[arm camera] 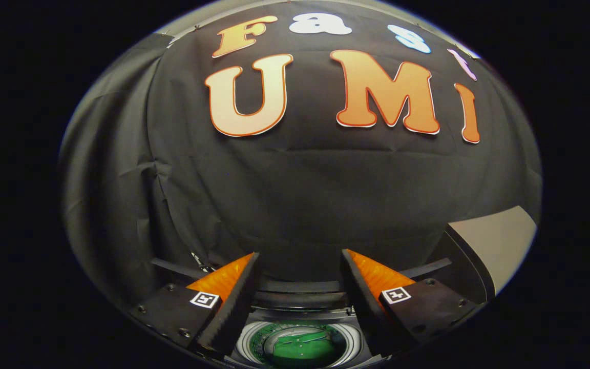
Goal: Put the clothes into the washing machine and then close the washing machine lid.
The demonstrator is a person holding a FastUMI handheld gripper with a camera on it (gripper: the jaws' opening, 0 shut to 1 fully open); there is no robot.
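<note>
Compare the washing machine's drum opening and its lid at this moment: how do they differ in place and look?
The drum opening lies low between the open fingers of the gripper, which hold nothing; the lid stands raised beyond the right finger. The drum opening is round with a green inside; the lid shows a flat pale face with a dark edge. Both belong to one washing machine.

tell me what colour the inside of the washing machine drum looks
Green, inside a pale ring; the washing machine drum shows in the gripper view, below the open gripper.
</note>
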